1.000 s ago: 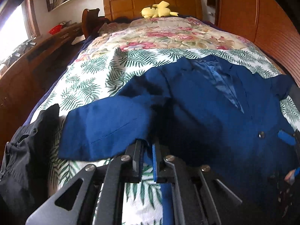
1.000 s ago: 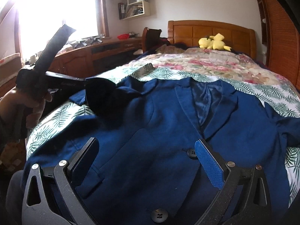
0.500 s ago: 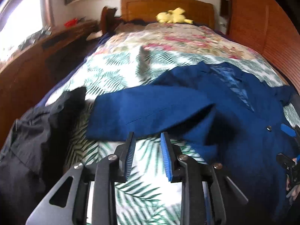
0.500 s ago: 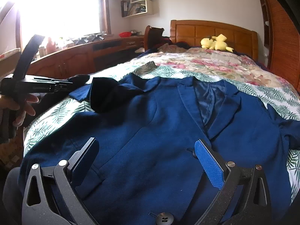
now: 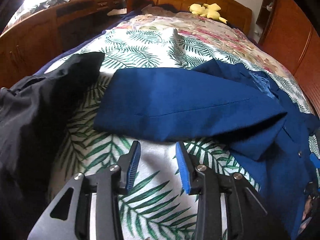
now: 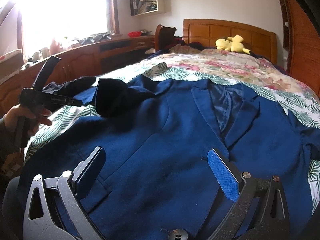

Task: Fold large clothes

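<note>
We find no words, brand marks or numbers that can be read in either view. A thin pale line of print runs along the black body of the left gripper (image 6: 77, 102) in the right wrist view, too small to make out. The binders (image 6: 133, 7) on the wall shelf (image 6: 149, 4) show no legible spines.

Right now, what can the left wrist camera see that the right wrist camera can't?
Only the left wrist view shows the left gripper from behind, jaws open over bare leaf-print sheet, nothing between them. Only the right wrist view shows the window, wall shelf and the hand holding that gripper. Both show the blue jacket, black garment and yellow plush toy.
</note>
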Motion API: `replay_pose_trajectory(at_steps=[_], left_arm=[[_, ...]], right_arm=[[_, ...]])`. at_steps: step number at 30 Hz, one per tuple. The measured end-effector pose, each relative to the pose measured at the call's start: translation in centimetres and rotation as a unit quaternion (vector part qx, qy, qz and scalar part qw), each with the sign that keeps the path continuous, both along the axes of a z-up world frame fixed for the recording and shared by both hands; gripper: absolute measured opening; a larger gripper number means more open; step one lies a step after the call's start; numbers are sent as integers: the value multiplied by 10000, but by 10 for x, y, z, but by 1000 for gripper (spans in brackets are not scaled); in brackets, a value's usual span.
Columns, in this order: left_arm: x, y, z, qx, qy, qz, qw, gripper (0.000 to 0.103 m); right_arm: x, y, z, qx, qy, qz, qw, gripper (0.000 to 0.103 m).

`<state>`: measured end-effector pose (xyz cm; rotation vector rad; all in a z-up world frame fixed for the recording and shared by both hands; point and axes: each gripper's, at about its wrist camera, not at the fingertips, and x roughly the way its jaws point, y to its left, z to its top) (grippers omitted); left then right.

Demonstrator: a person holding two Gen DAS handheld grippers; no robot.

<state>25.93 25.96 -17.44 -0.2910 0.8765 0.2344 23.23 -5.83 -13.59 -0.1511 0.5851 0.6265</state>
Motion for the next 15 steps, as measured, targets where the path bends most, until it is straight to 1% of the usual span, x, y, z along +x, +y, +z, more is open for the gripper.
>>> replay_pose_trajectory(at_steps=[3,6,8,12,15], left_arm=[[9,4,-2,-151,11,122,9998,36],[15,14,-4,-420,-15,355,9985,36],[18,17,-6,-465,17,450,9979,36],[23,16,-7,-437,28,536,9976,37],[26,22,-9,-566,-30,650,9963,37]], right_arm=[[0,0,0,10,-8,-2,10000,103],[0,-1,0,31,-2,-7,10000,103],[0,-1,0,43,-3,-6,10000,103],[0,-2,0,46,-4,-3,10000,103],[0,-1,0,43,1,-5,10000,103]])
